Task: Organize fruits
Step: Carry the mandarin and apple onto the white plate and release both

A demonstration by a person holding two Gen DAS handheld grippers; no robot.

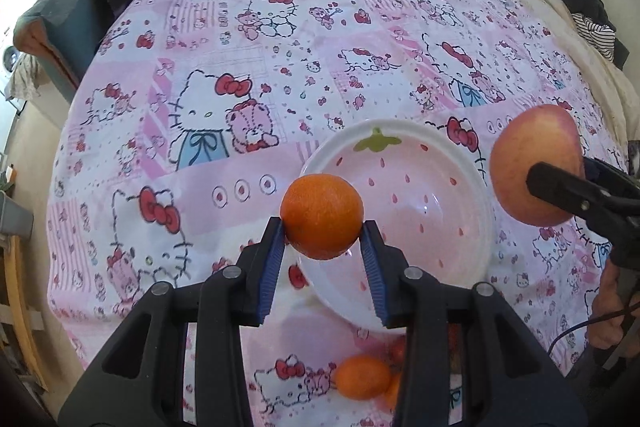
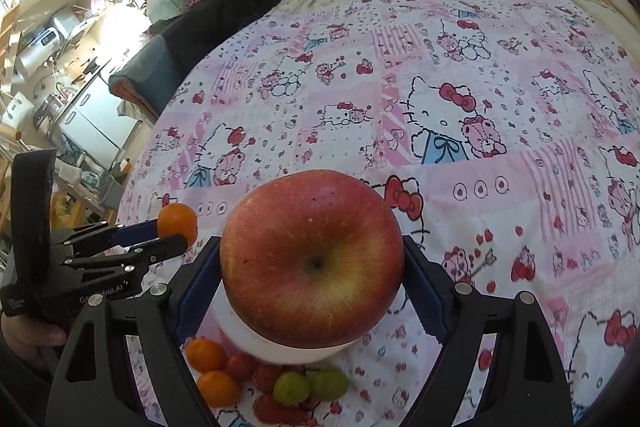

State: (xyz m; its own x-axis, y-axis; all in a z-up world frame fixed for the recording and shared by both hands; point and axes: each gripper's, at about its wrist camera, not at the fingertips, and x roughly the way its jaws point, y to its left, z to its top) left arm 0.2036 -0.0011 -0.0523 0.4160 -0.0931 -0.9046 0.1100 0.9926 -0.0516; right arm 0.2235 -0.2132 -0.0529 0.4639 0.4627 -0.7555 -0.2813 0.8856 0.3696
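Left hand-held gripper (image 1: pixel 323 241), ribbed blue pads clamped on a pebbly-skinned mandarin (image 1: pixel 322 215), held above the glossy strawberry-print bowl (image 1: pixel 472 183) on the cartoon-cat quilt (image 1: pixel 200 107). Right hand-held gripper (image 2: pixel 312 283) grips a smooth red-yellow apple (image 2: pixel 312 259), jaws wide. Only the right wrist view shows green grapes (image 2: pixel 310 385) (beside strawberries, more mandarins).

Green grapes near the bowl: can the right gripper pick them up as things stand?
Probably not: the right gripper is shut on the apple, so its jaws are full; the green grapes lie uncovered below it.
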